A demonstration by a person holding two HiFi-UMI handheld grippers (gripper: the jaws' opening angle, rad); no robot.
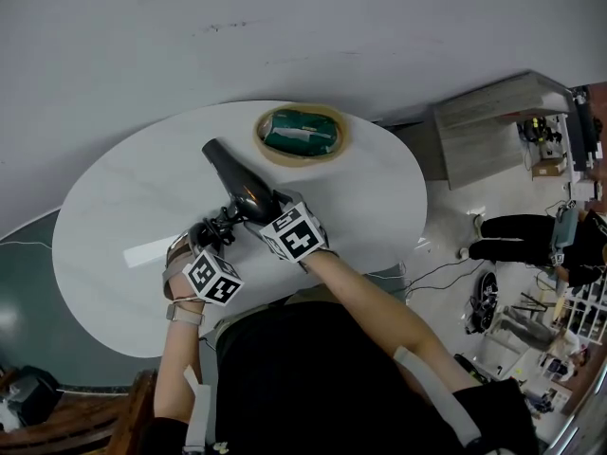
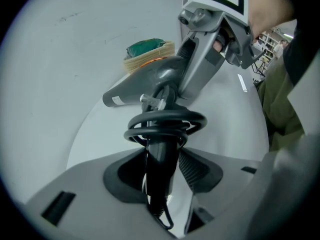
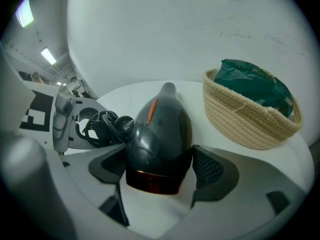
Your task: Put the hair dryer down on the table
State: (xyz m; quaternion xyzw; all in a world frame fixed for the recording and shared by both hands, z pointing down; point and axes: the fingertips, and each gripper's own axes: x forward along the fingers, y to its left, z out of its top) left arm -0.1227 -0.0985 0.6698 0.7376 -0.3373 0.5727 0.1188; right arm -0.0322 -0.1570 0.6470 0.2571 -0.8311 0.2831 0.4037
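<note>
The hair dryer [image 1: 239, 186] is held by both tools over the middle of the white oval table [image 1: 114, 216]. Its nozzle is pointed toward the far edge and its handle [image 2: 161, 154] is turned toward the near edge. Whether any part of it rests on the tabletop cannot be made out.

The left gripper [image 2: 161, 171] is closed on the black handle. The handle is seen standing between the two pads and pressed by them, so the jaws are kept fairly wide by its thickness. A coiled black cord [image 2: 167, 120] is wrapped round the handle just beyond the jaws.

The right gripper [image 3: 160, 168] is closed on the rear end of the dark grey body. Both pads are set against its sides, and the jaws are likewise spread wide by the body. An orange stripe [image 3: 153, 110] is seen along the top of the body.

The two grippers are placed close together, the left one nearer the near edge.

At the far edge of the table a woven basket [image 1: 268, 150] is seen, well apart from the nozzle. A green bag [image 1: 300, 131] lies inside it.
</note>
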